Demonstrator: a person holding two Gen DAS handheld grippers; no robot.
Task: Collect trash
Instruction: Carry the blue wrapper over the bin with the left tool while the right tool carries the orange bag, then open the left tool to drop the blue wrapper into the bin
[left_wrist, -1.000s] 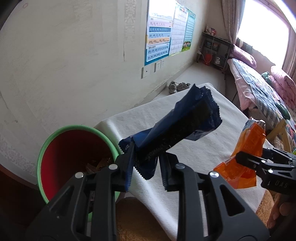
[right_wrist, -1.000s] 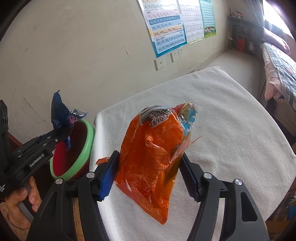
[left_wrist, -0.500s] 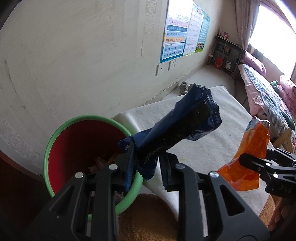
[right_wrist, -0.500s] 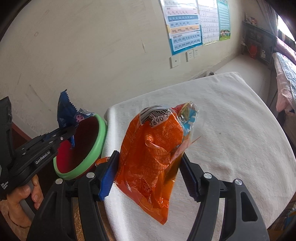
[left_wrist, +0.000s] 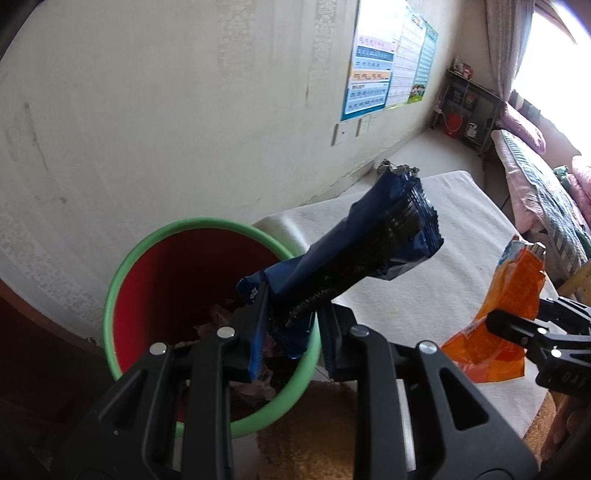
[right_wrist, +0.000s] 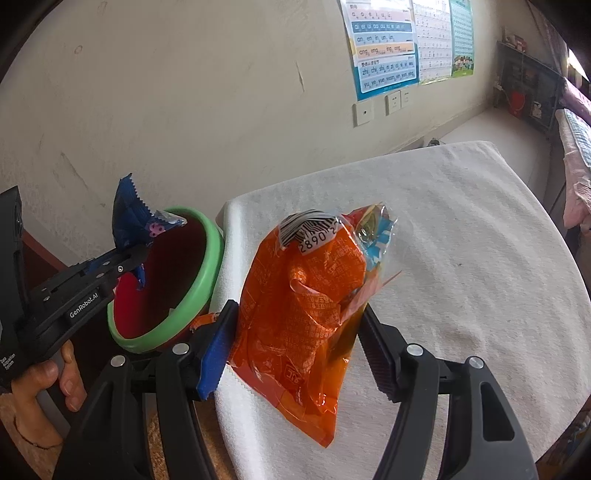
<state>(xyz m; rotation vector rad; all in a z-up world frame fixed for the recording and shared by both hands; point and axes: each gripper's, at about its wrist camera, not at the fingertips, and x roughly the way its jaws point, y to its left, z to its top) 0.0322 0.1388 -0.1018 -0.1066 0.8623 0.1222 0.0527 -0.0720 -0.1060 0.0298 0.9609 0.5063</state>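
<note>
One blue wrapper (left_wrist: 354, 266) is sitting clamped in the left jaws over one bin (left_wrist: 122, 280); one orange bag (right_wrist: 306, 306) is sitting clamped in the right jaws above the white counter (right_wrist: 461, 258).

bin (left_wrist: 122, 280) contents: mostly hidden behind blue wrapper (left_wrist: 354, 258) | wall posters (right_wrist: 384, 48): small print unreadable

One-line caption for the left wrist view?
Left gripper holds crinkled dark-blue foil wrapper above green-rimmed red plastic bin.
</note>
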